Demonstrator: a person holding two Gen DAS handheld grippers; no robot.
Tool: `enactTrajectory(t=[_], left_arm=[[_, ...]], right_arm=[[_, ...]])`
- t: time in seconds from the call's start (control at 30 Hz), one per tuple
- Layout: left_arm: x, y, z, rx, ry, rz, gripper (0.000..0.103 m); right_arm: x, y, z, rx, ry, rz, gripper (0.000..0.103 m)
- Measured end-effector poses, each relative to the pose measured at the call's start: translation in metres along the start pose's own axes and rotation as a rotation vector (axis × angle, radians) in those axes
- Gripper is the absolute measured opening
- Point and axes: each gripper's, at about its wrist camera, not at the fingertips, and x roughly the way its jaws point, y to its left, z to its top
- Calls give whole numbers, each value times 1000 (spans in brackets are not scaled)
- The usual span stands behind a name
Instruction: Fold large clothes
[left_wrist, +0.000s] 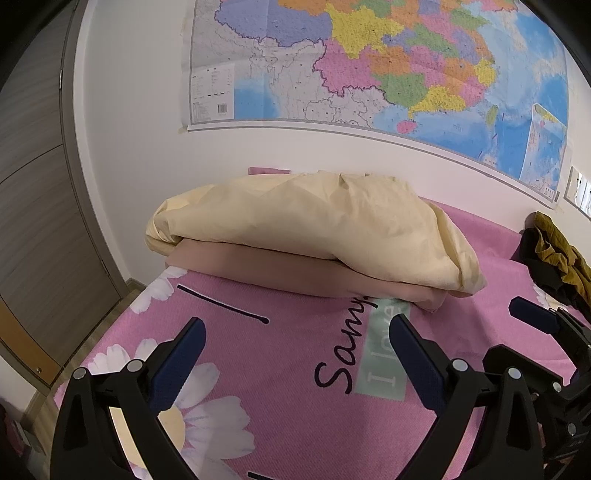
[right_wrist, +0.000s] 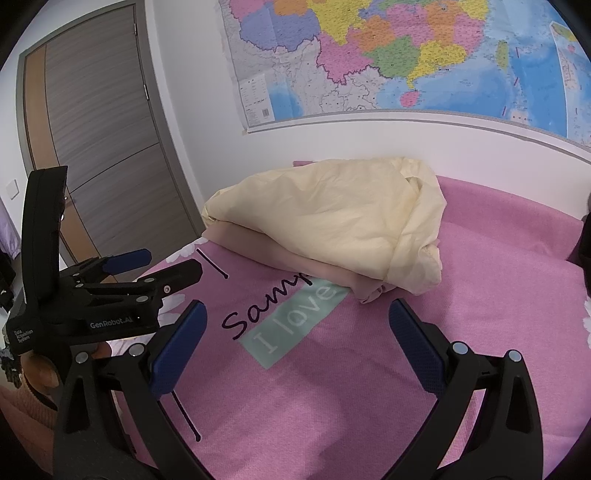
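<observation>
We hold both grippers low over the near part of a pink bedspread (left_wrist: 295, 369) printed with daisies and the words "I love". Left gripper (left_wrist: 297, 334): fingers spread wide, nothing between them, only bedspread below. Right gripper (right_wrist: 297, 317): fingers also spread wide and empty.

In the right wrist view the left gripper sits at the left edge, just beside ours, its blue-padded fingers parted and pointing right. In the left wrist view the right gripper shows at the right edge.

The clothes lie ahead, at the far side of the bed by the wall: a cream garment (left_wrist: 314, 225), bunched and roughly folded, rests on top of a beige one (left_wrist: 280, 269) lying flatter beneath. Neither gripper touches them. A dark heap (left_wrist: 554, 258) of clothing lies far right.

Map (right_wrist: 406, 55) on the wall; door (right_wrist: 92, 129) at left.
</observation>
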Motion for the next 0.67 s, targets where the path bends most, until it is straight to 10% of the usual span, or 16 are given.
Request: enactTrajectory(t=[0.43, 0.67], left_arm=[[-4, -9, -5, 25, -35, 10, 96], [10, -37, -10, 27, 64, -140, 96]], right_arm=[[-7, -3, -2, 10, -12, 6, 97], [-38, -26, -16, 68, -36, -75, 97]])
